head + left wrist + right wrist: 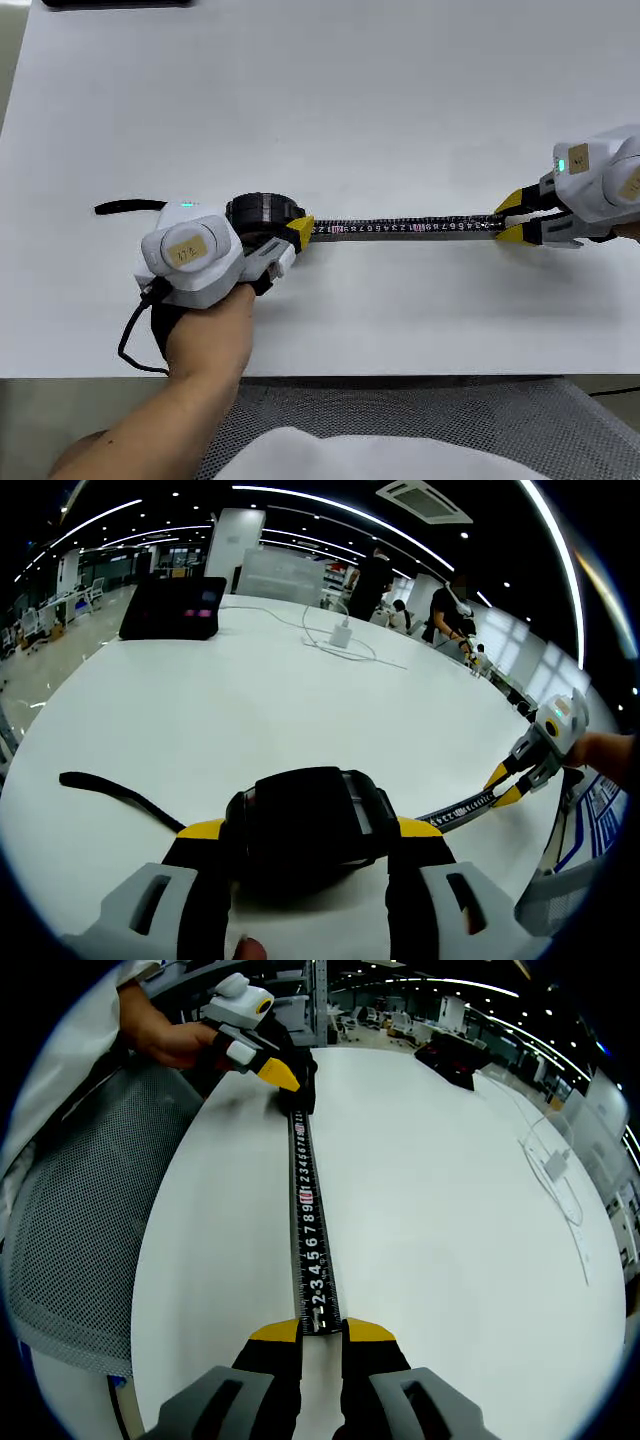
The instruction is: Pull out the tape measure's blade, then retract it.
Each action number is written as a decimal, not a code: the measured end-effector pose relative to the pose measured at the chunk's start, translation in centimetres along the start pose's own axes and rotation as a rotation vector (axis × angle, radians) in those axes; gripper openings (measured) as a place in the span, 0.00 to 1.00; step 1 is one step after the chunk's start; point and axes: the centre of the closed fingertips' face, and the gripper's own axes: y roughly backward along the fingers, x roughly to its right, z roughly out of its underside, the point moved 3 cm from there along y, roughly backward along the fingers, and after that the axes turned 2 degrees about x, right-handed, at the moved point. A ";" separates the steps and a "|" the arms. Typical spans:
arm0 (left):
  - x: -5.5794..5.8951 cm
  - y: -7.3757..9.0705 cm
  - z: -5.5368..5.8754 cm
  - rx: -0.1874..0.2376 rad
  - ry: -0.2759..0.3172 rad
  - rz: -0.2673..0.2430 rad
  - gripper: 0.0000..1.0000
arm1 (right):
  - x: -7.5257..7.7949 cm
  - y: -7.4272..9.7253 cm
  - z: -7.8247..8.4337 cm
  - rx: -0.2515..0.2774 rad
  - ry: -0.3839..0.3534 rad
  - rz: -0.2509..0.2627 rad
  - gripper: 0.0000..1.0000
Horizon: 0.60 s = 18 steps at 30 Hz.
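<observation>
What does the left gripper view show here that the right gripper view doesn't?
Left gripper view: a close look at the left gripper shut on the black tape measure case, its strap lying on the white table, and people standing behind. Right gripper view: the right gripper shut on the tip of the blade, readable numerals, and a mesh chair. Both: the blade drawn out over the table, with the other gripper at its far end.
</observation>
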 end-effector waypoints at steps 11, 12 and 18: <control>-0.1 0.1 0.0 -0.007 0.000 0.003 0.58 | 0.0 0.1 -0.5 0.016 -0.011 -0.004 0.11; -0.1 0.1 0.0 -0.008 0.001 0.003 0.58 | 0.0 0.1 -0.5 0.018 -0.012 -0.004 0.11; -0.1 0.1 0.0 -0.010 0.008 0.006 0.58 | 0.1 0.1 -1.3 0.045 -0.023 -0.009 0.11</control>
